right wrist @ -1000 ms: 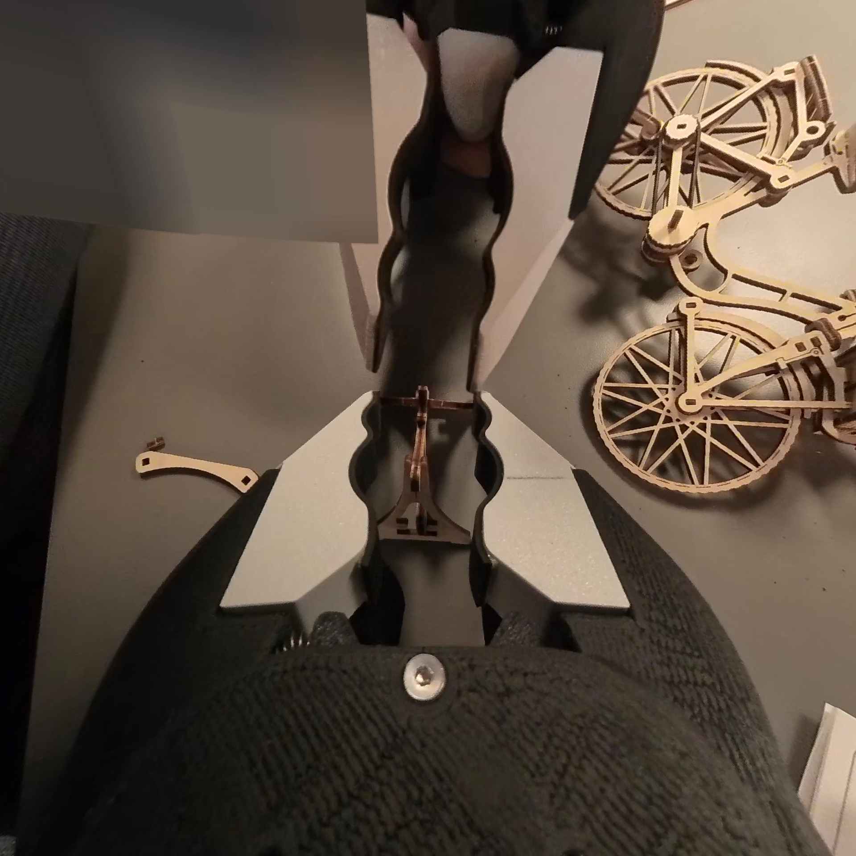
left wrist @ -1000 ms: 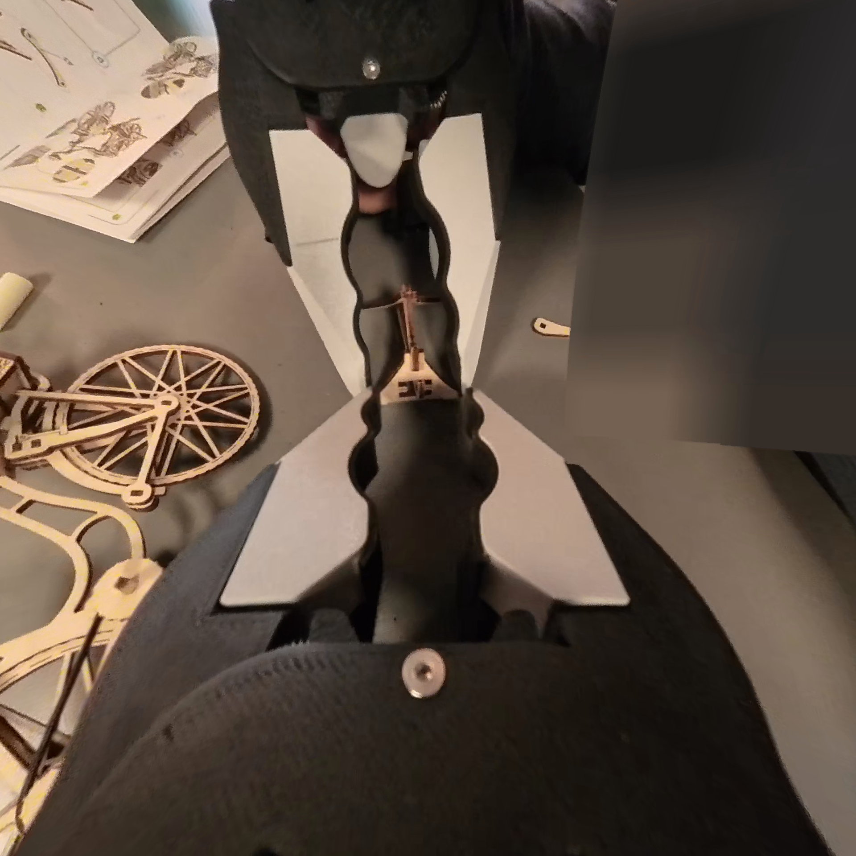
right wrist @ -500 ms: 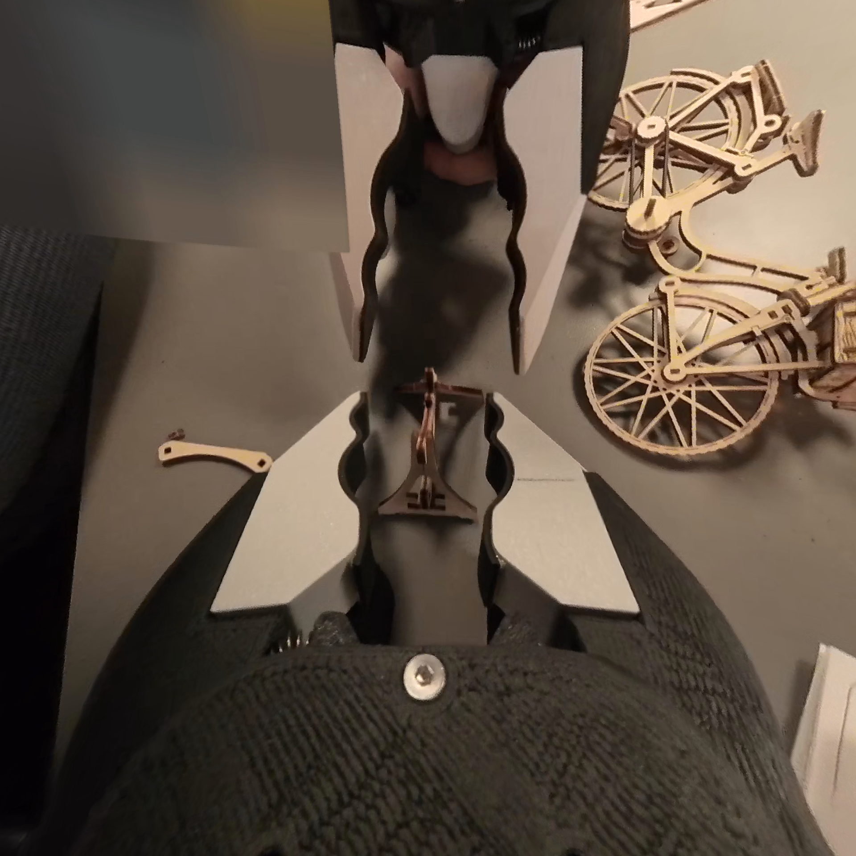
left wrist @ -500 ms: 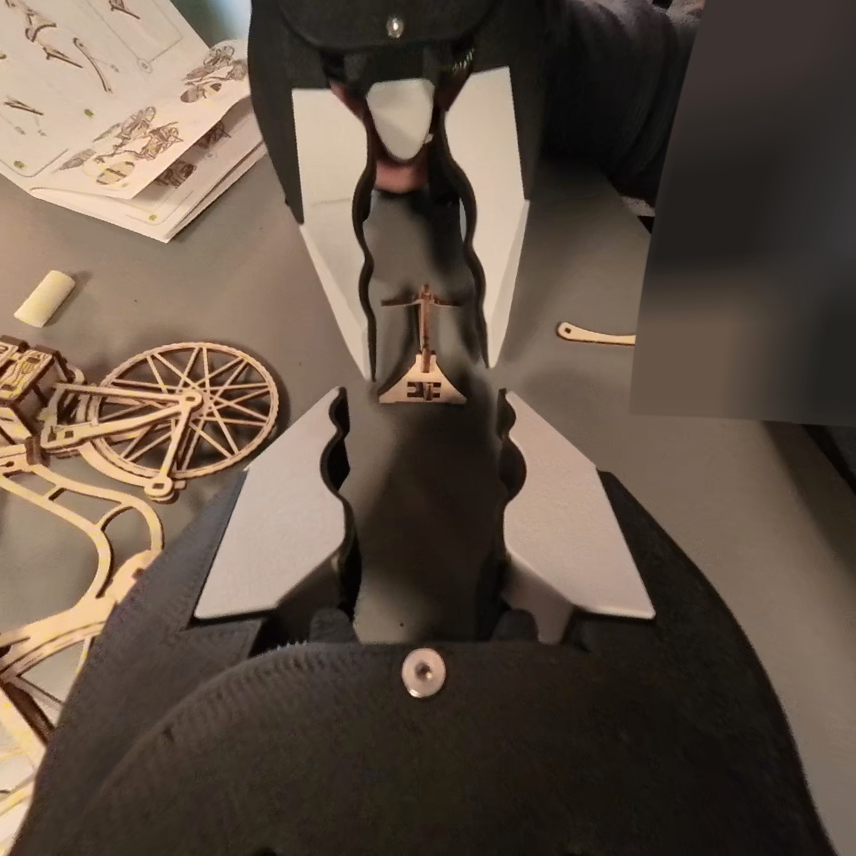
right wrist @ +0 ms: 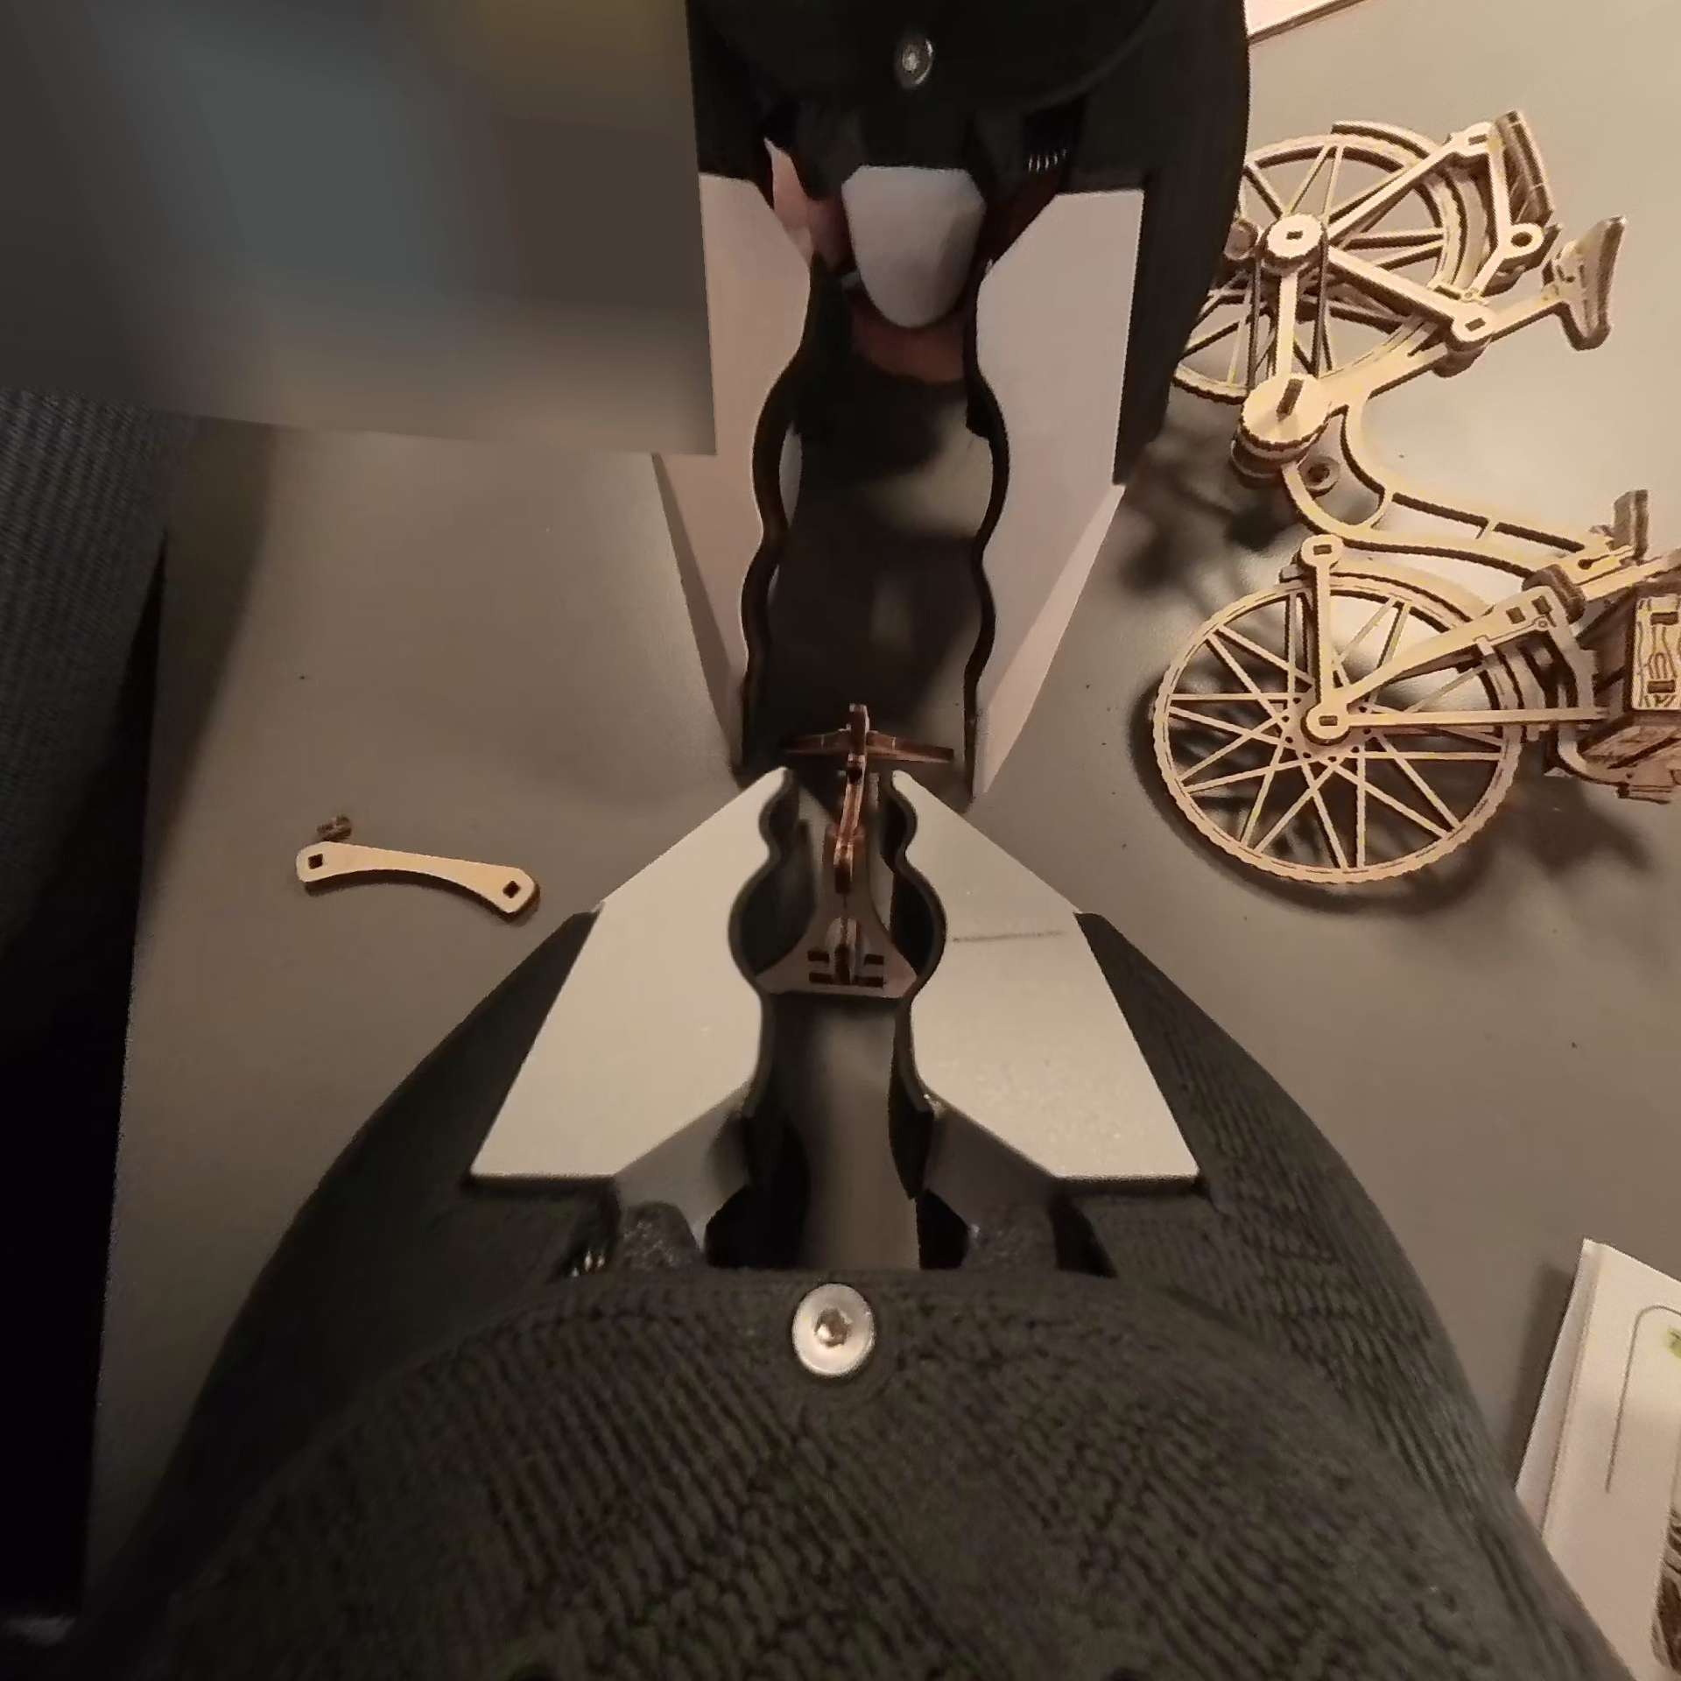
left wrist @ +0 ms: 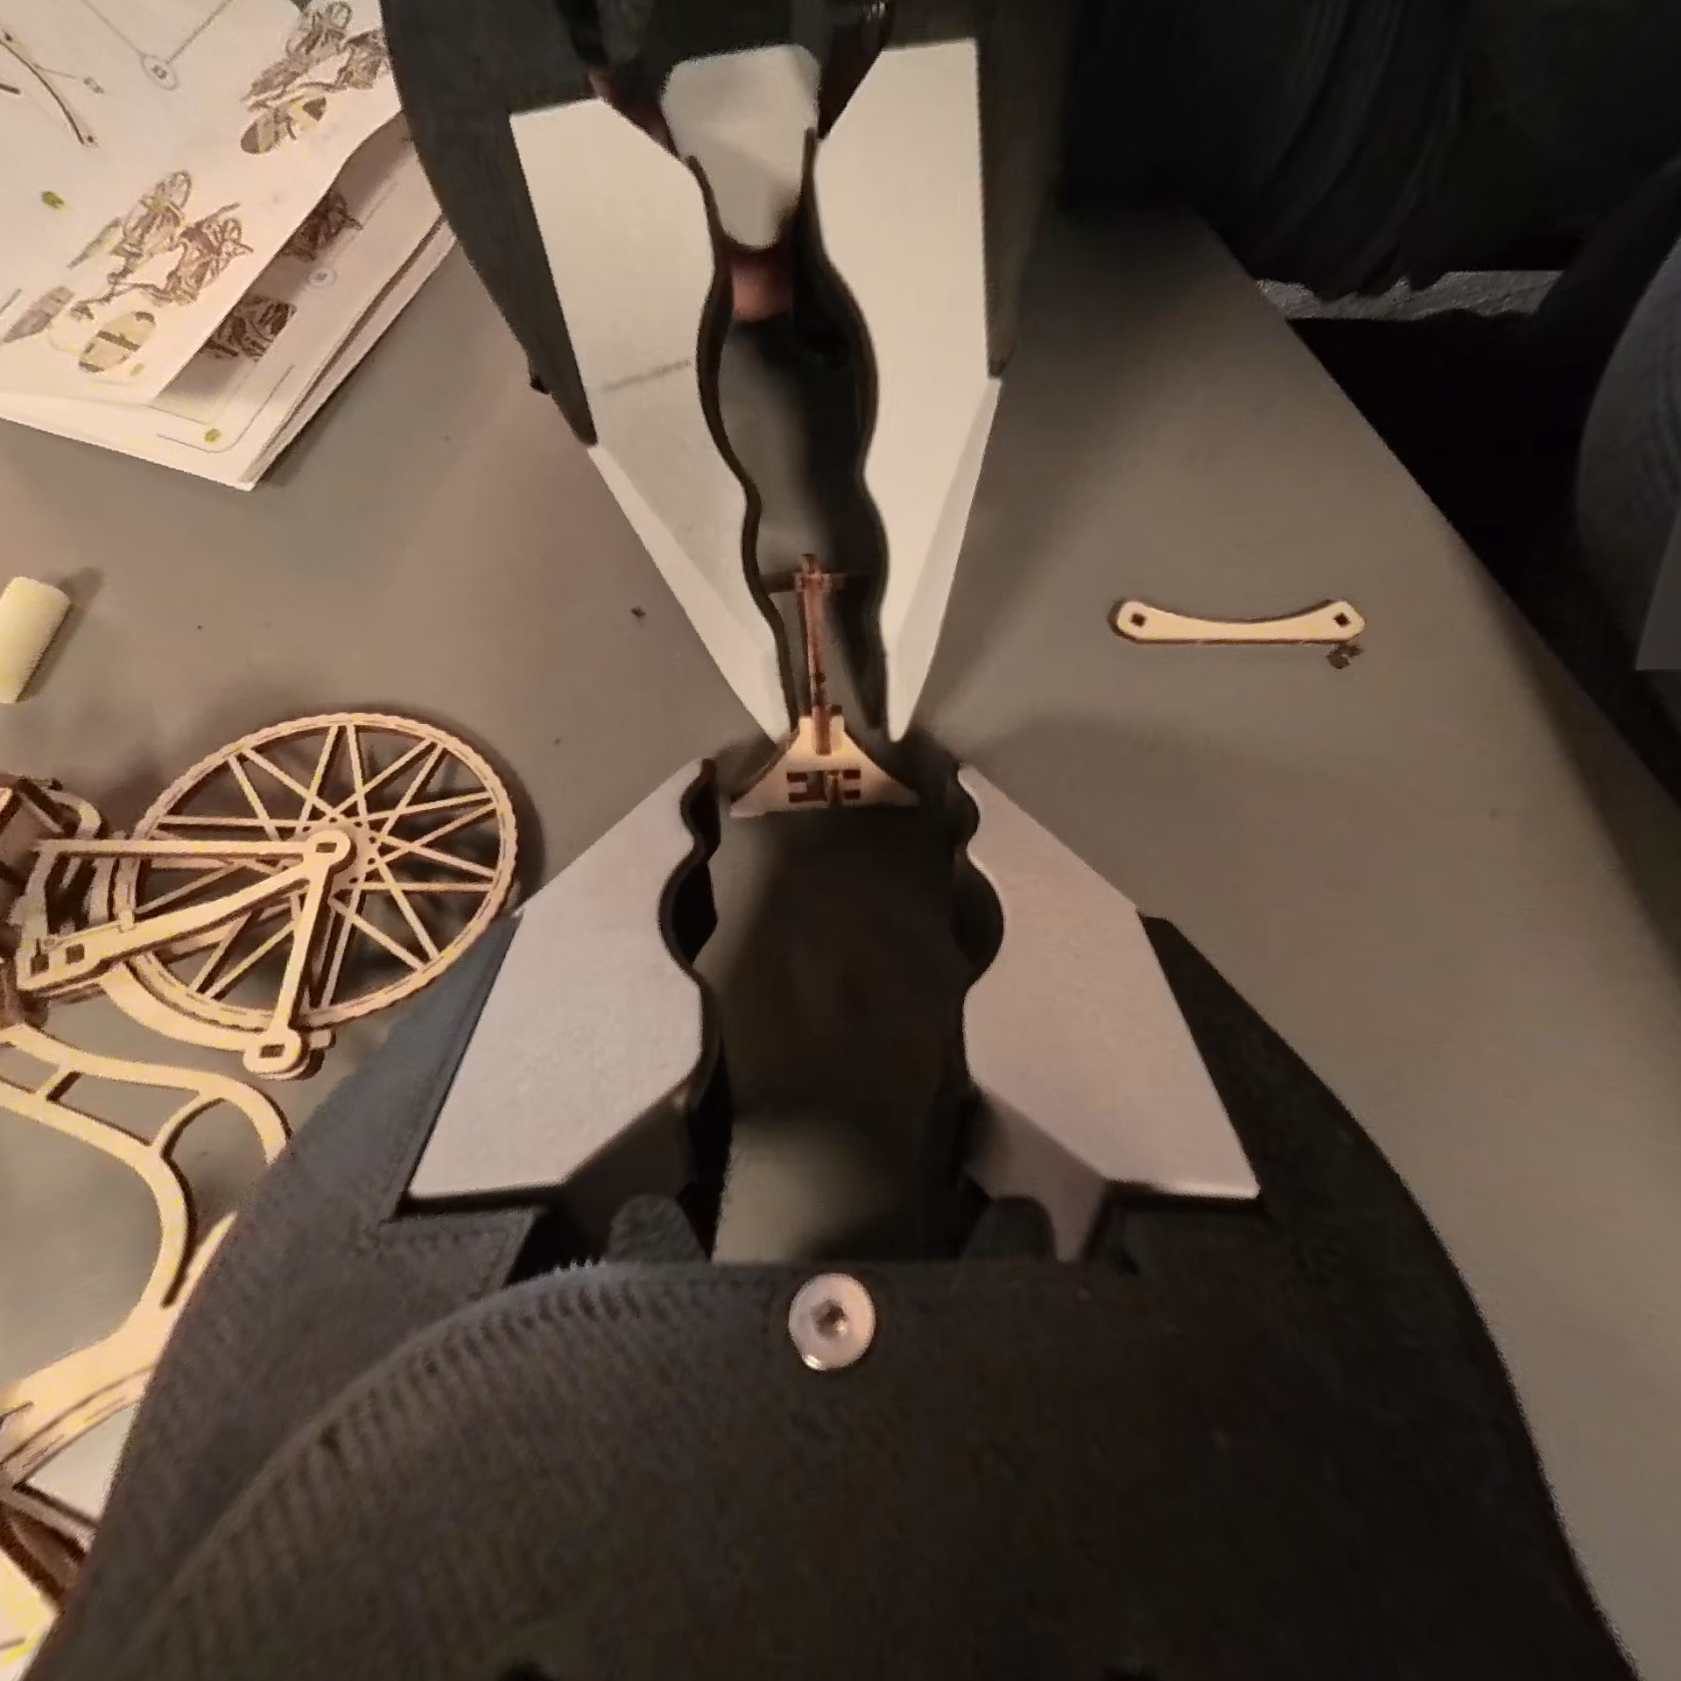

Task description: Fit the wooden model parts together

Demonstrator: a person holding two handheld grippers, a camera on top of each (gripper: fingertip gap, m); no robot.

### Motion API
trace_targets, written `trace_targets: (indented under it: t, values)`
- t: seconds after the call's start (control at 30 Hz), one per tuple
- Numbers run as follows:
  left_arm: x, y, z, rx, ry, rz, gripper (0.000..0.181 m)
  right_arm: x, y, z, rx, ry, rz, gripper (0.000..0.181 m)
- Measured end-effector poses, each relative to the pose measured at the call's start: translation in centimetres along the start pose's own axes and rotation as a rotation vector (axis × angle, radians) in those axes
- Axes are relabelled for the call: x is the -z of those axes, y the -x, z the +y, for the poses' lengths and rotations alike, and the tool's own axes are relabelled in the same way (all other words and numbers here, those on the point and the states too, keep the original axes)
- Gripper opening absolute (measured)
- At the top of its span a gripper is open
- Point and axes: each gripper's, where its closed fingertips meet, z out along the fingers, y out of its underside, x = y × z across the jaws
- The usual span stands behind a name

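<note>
A small wooden part [right wrist: 841,964], a triangular slotted plate with a thin stem and a crossbar, sits between the pads of my right gripper [right wrist: 846,782], which is shut on it above the grey table. In the left wrist view the same part [left wrist: 823,782] shows at the tips of my left gripper [left wrist: 830,778]. The left gripper faces the right one head-on and is open, its fingers wider than the plate and not touching it. A wooden bicycle model [right wrist: 1337,728] lies on the table beside them; it also shows in the left wrist view [left wrist: 327,891].
A curved wooden strip [left wrist: 1237,626] with two square holes lies loose on the table, also in the right wrist view [right wrist: 414,878]. An instruction booklet [left wrist: 182,227] lies at the far left, with a small pale cylinder [left wrist: 27,637] nearby. The table edge [left wrist: 1455,546] runs close on that view's right. Only a small space, under 4 cm, lies between the two pairs of fingers. From either gripper's tips it is about 15 centimetres to the small pale cylinder [left wrist: 27,637].
One second ago both grippers pinched the part. Both then opened around it. Now the right has closed on it again and the left has narrowed but stays open.
</note>
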Motion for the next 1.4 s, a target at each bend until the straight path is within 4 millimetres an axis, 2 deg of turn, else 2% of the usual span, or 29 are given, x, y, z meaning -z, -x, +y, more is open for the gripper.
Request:
trace_targets:
  t: [0.23, 0.53, 1.0, 1.4]
  values:
    - [-0.04, 0.10, -0.06, -0.001, -0.002, -0.007, 0.040, -0.20, -0.14, -0.14, -0.002, -0.004, 0.002, 0.008]
    - [-0.04, 0.00, -0.03, -0.001, -0.001, -0.007, 0.038, -0.33, -0.35, -0.08, 0.015, 0.004, 0.022, 0.001]
    - [-0.03, -0.09, -0.04, 0.017, -0.003, 0.010, 0.037, -0.28, -0.36, 0.15, 0.101, 0.036, 0.029, 0.001]
    - [0.00, -0.09, -0.06, 0.021, -0.004, 0.013, 0.036, -0.40, -0.24, 0.06, 0.047, 0.017, -0.014, 0.002]
